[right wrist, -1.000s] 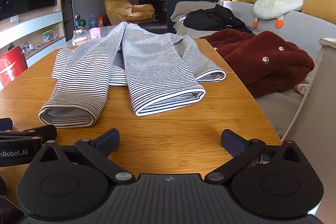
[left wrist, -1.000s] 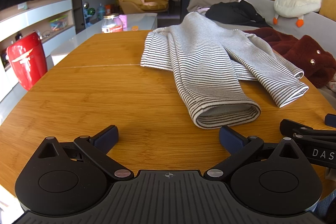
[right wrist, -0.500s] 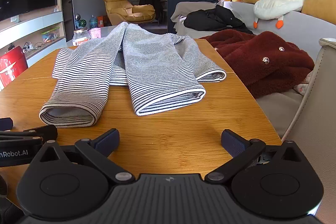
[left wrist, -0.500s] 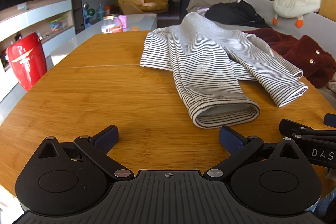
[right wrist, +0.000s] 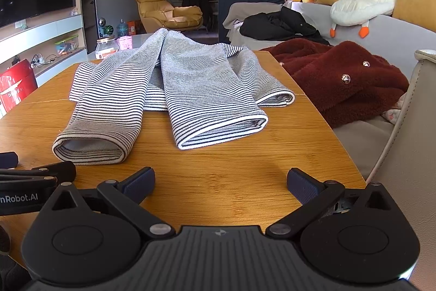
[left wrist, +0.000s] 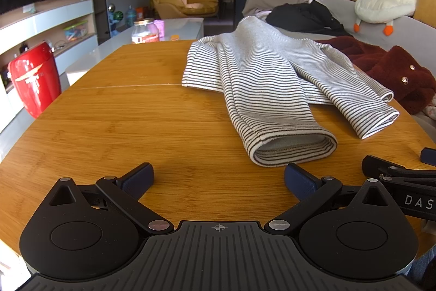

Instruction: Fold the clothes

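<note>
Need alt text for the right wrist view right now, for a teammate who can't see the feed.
A striped garment lies on a wooden table, its two open tube ends toward the camera, beyond the open right gripper. The left gripper shows at the left edge, and a dark red fleece lies to the right.

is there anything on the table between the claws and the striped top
Nothing visible. Only bare wooden table lies between the open left claw and the near cuff of the striped top, and likewise ahead of the open right claw. The red fleece sits off the table's right edge.
</note>
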The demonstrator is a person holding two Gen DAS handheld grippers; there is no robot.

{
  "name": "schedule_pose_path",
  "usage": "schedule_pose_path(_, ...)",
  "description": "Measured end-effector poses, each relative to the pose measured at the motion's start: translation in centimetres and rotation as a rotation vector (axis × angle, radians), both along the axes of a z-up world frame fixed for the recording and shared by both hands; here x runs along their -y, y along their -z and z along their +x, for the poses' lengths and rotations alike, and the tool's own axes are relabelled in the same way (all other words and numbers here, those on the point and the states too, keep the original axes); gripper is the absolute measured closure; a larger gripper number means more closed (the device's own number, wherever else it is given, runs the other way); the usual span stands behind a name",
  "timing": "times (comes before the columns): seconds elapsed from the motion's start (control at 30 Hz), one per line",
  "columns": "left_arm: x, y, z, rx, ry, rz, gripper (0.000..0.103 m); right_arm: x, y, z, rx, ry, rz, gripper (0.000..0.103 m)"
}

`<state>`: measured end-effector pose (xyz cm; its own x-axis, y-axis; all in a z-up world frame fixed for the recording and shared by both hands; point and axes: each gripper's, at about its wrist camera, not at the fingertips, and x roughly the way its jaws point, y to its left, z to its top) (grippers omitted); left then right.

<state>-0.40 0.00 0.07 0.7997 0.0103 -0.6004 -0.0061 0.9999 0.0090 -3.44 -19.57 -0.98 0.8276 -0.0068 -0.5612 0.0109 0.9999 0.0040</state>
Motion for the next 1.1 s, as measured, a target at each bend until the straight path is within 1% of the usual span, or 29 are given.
schedule_pose_path(0.6, 0.0, -0.1, 0.3, -0.011, 0.0, -0.001, 0.0, -0.1, -0.1, 0.2, -0.011, -0.019, 0.004, 0.0)
schedule_pose_path(0.73, -0.4, -0.5, 0.8, -0.049, 0.05, -0.019, 0.0, 0.3, -0.3, 0.5, -0.03, -0.047, 0.021, 0.0)
schedule_pose_path(0.77, -0.6, -0.8, 1.1, -0.056, 0.068, -0.033, 0.0, 0.6, -0.4, 0.5, -0.032, -0.052, 0.039, 0.0)
schedule_pose_path(0.83, -1.6, -2.6, 2.3, -0.046, 0.117, -0.121, 0.0, 1.3, -0.8, 0.8, -0.046, -0.052, 0.091, 0.0)
schedule_pose_path(1.0, -4.1, -6.8, 5.5, -0.021, 0.24, -0.339, 0.0, 3.7, -2.1, 3.3, -0.134, -0.025, 0.252, 0.0)
schedule_pose_path(1.03, -4.3, -7.5, 6.9, -0.022, 0.261, -0.364, 0.0, 4.1, -2.3, 3.9, -0.157, -0.032, 0.281, 0.0)
schedule_pose_path(1.1, -4.7, -8.3, 9.9, -0.034, 0.288, -0.414, 0.0, 4.5, -2.6, 5.1, -0.201, -0.101, 0.334, 0.0)
